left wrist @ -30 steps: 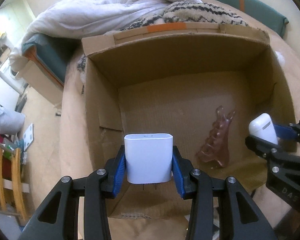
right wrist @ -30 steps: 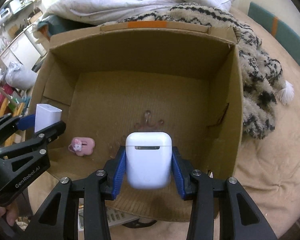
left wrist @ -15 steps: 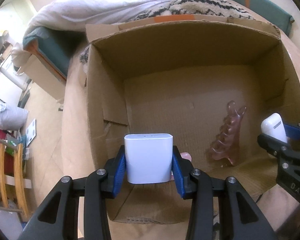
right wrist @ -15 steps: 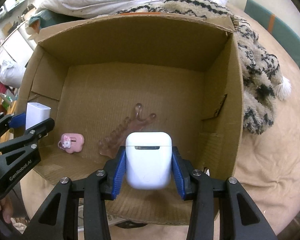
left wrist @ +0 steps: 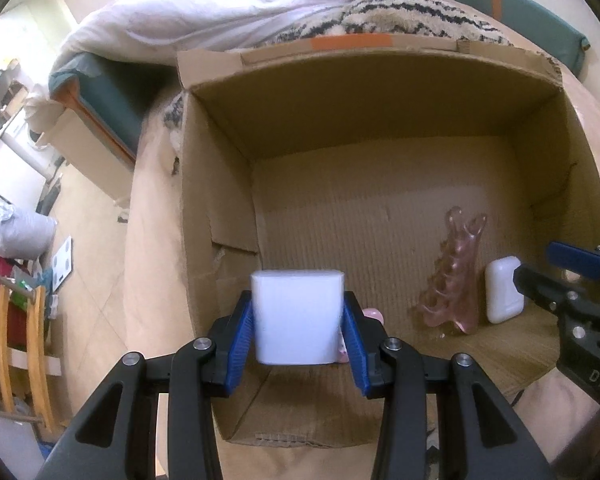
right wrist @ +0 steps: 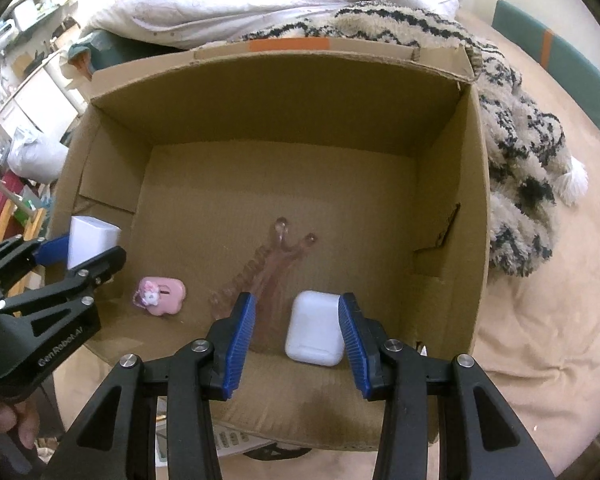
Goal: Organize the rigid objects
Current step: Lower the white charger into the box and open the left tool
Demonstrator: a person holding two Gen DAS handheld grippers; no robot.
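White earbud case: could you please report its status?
Right gripper open; white rounded earbud case on brown cardboard box floor. Left gripper shut on white plastic block. Nothing blocking.

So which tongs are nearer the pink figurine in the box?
Left. The left tongs hang right over the pink figurine, holding a white block. The right tongs sit open farther right, around the earbud case.

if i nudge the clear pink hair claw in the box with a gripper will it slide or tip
The hair claw lies flat on the cardboard box floor, so it probably slides rather than tips. It looks like stiff plastic. Its teeth may catch on the corrugated floor, or bump the earbud case beside it.
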